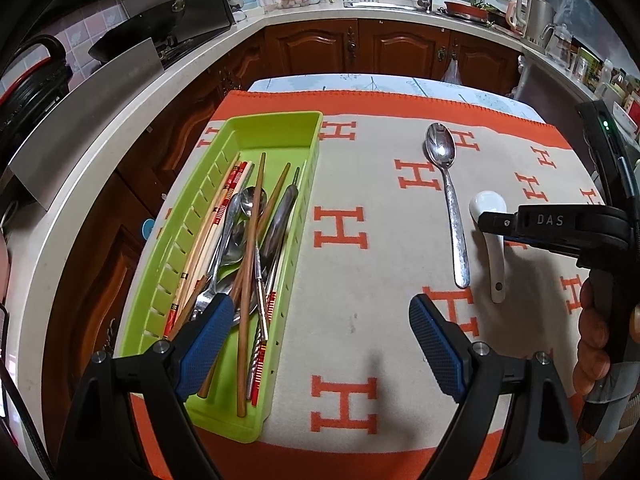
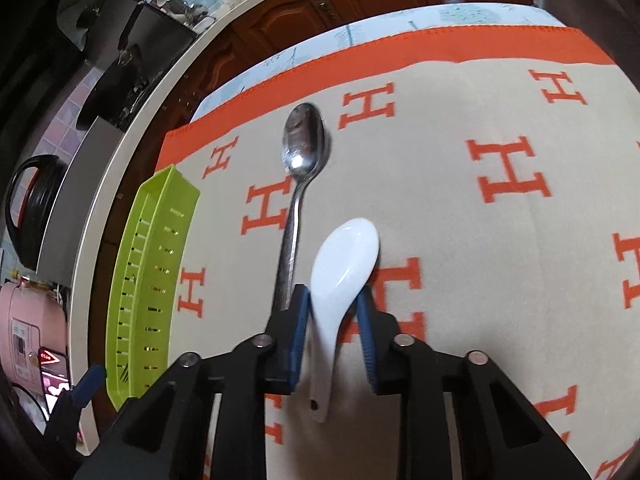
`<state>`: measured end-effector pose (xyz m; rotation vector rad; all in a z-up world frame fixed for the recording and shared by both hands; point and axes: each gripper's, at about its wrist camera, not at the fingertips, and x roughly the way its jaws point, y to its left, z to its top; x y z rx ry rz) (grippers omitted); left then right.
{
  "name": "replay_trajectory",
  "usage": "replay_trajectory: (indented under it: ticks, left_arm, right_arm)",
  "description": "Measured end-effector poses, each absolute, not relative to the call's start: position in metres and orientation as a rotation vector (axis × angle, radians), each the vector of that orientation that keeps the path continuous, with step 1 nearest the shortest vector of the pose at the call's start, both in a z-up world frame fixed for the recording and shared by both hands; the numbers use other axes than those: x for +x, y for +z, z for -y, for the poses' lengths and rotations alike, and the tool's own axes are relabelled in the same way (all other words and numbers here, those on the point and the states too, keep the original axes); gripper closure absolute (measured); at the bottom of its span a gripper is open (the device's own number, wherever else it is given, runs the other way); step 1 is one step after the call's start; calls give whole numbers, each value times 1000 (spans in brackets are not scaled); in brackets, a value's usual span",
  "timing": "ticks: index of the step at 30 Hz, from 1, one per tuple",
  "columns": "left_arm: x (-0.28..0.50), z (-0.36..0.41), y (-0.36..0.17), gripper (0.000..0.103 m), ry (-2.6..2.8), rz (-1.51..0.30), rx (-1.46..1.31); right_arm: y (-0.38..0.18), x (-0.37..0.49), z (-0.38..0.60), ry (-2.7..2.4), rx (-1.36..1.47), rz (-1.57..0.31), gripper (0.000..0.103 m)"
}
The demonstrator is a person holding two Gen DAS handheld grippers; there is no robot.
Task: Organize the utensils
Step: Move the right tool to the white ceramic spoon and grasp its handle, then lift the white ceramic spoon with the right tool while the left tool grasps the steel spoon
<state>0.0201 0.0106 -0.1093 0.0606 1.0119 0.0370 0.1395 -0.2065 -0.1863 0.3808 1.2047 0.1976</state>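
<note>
A white ceramic spoon (image 2: 344,256) lies on the orange and beige cloth with my right gripper (image 2: 334,300) shut on its neck, both blue pads against it. In the left wrist view that gripper (image 1: 492,222) covers the white spoon (image 1: 495,264) just below its bowl. A metal spoon (image 2: 302,140) lies right beside it on the left, also visible as the metal spoon (image 1: 452,208) in the left wrist view. The green tray (image 1: 276,128) holds chopsticks and several metal utensils (image 1: 248,240). My left gripper (image 1: 320,320) hangs open above the tray's right wall, holding nothing.
The cloth (image 1: 360,264) covers a small table; its far edge lies near wooden cabinets (image 1: 400,48). A white counter (image 1: 120,120) with a wok and a cooker runs along the left. A hand (image 1: 596,340) holds the right gripper's handle at the right edge.
</note>
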Motion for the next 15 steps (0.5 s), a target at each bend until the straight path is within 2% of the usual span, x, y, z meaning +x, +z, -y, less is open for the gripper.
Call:
replay_trajectory:
  ticks: [4,9,15]
  left_arm:
    - [19,-14,-107,15,47,-994,54]
    - [18,-19,-108,15,54,-997,33]
    - [17,-24,-104,15,58,-990,21]
  right_arm:
    - [-181,137,184,187,256,-1192,94]
    - [-179,127,158,179,97,-1177,94]
    - [-179,126,157,189,107,-1192,94]
